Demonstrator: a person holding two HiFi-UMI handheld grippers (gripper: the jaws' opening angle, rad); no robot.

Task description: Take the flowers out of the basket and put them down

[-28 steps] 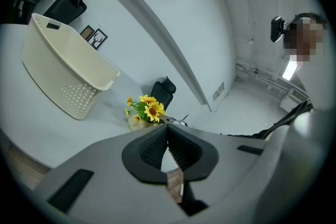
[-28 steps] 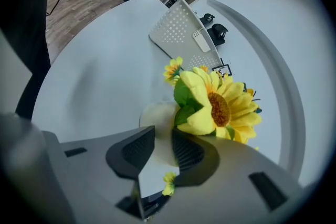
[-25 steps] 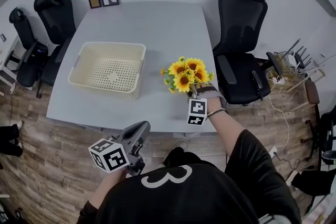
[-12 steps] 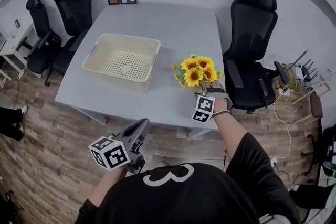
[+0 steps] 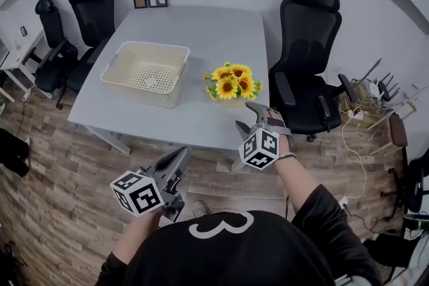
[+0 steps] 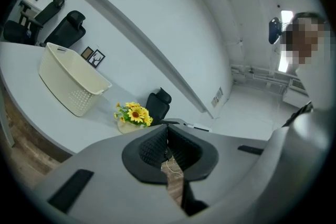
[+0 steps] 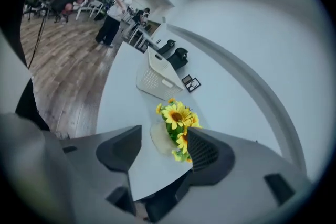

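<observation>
Overhead check of my own kit. I'm wearing a black top (image 5: 241, 254) with short sleeves and a white curled mark (image 5: 214, 225), shaped like a 3, below the collar. The left gripper (image 5: 181, 156) has a grey moulded shell and a left marker cube (image 5: 137, 193) in white with black squares. The right gripper (image 5: 245, 116) has the same grey shell and a matching right marker cube (image 5: 259, 148). There's a thin pale wrist band (image 5: 285, 157) behind it. The pads (image 7: 208, 152) are black with fine ribs.
</observation>
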